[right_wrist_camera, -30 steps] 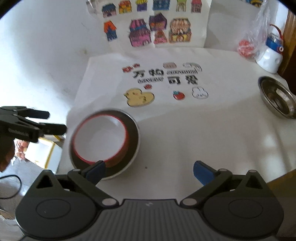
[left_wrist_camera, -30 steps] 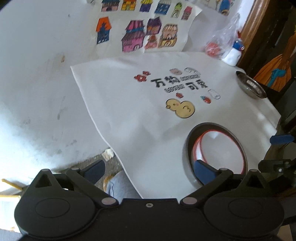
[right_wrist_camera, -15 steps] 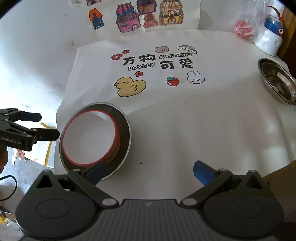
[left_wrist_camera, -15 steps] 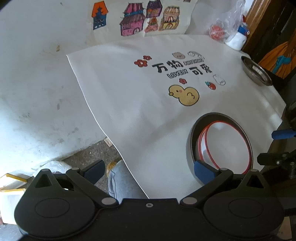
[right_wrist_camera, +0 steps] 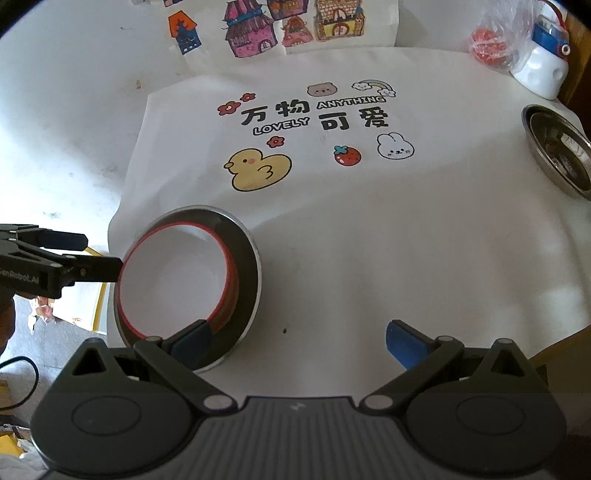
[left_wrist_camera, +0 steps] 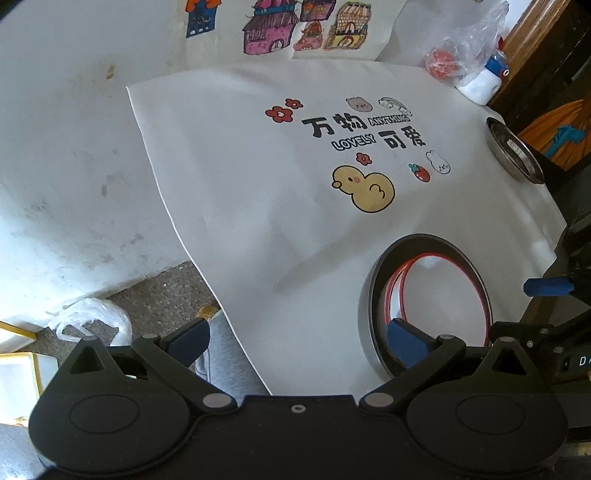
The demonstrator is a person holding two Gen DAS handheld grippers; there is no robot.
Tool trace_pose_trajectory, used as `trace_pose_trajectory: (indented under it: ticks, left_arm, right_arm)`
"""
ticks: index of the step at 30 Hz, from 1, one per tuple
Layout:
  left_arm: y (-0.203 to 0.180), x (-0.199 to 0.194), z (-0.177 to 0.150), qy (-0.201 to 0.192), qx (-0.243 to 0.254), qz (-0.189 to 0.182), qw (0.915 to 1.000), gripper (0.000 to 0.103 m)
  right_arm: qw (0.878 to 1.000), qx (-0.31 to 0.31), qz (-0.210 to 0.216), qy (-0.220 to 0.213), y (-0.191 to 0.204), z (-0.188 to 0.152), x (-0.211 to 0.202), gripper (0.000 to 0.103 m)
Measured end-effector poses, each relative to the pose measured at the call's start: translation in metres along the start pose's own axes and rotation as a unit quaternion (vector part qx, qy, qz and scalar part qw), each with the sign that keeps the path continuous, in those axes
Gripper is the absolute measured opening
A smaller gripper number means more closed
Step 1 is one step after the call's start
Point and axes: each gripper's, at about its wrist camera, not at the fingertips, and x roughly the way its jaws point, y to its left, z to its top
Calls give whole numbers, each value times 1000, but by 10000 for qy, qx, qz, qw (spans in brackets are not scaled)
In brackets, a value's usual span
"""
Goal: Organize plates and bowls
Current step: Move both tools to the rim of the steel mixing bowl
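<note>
A white bowl with a red rim (right_wrist_camera: 177, 280) (left_wrist_camera: 443, 295) sits inside a dark plate with a steel edge (right_wrist_camera: 245, 266) (left_wrist_camera: 373, 295) near the front left of the round table. A steel dish (right_wrist_camera: 557, 147) (left_wrist_camera: 513, 151) lies at the table's right edge. My left gripper (left_wrist_camera: 295, 341) is open, hovering over the table's left edge, its right fingertip above the plate's near rim. My right gripper (right_wrist_camera: 295, 341) is open above the front of the table, its left fingertip over the plate. The left gripper (right_wrist_camera: 70, 254) also shows beside the bowl in the right wrist view.
A white cloth printed with a yellow duck (right_wrist_camera: 258, 170) covers the table. A white and blue bottle (right_wrist_camera: 543, 70) and a plastic bag with something red (right_wrist_camera: 491, 48) stand at the back right. Drawings of houses (right_wrist_camera: 258, 26) hang on the wall. Floor clutter (left_wrist_camera: 88, 321) lies left.
Both grippers have pulled back and tilted down a little, so the table pattern sits lower in view. The left gripper has come closer to the bowl. Both stay open.
</note>
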Motion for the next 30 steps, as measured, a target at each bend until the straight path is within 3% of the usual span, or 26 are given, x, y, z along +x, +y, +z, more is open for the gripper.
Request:
trace_pose_trajectory:
  ticks: [18,25,30]
  left_arm:
    - [2,14,12,62,-315,1,9995,99]
    - [1,12,13,7,-312,-155,9994,89]
    - [0,10,14,-14,-339,-354,9988,75]
  right_arm:
    - [9995,95,-194,217,-2,6,21,99]
    - [9996,199,-4,196,-3,8,20,82]
    - [9994,249,135,220,-1,10,21,72]
